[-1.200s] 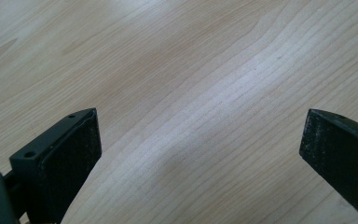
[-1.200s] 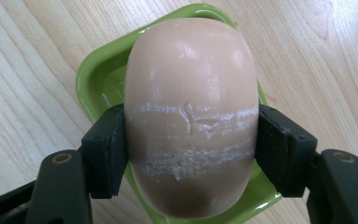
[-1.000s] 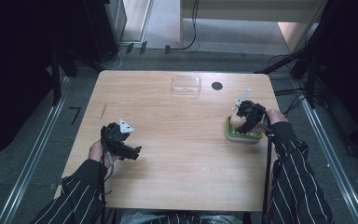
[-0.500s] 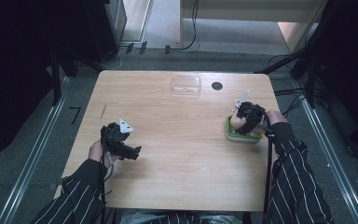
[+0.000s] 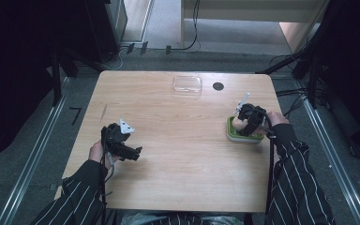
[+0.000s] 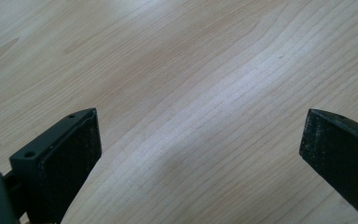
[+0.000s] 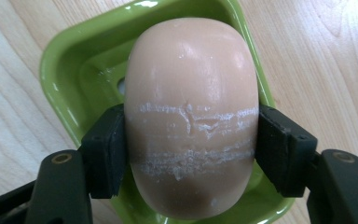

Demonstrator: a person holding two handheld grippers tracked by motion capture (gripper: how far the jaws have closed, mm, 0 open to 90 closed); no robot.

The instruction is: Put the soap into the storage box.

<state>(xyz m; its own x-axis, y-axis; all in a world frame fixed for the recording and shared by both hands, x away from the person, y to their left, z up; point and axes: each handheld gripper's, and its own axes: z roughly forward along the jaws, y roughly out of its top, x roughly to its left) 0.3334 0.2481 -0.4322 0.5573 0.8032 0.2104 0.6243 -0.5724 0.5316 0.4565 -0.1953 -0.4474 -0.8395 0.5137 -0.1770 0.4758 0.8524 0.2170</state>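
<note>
A peach-coloured oval bar of soap (image 7: pixel 191 93) sits between the two black pads of my right gripper (image 7: pixel 191 140), which is shut on its sides. White scrape lines cross the bar's middle. Directly beneath it is a green soap dish (image 7: pixel 74 60); I cannot tell whether the bar touches the dish floor. From above, the right gripper (image 5: pixel 246 123) points down over the green dish (image 5: pixel 243 138) at the table's right side. My left gripper (image 5: pixel 133 152) hovers low at the front left, and its jaws (image 6: pixel 200 140) stand wide open over bare wood.
A clear plastic lid or box (image 5: pixel 187 85) lies at the far middle of the wooden table (image 5: pixel 178 178), with a small black round spot (image 5: pixel 218 86) beside it. Cables and dark stands ring the table on the floor.
</note>
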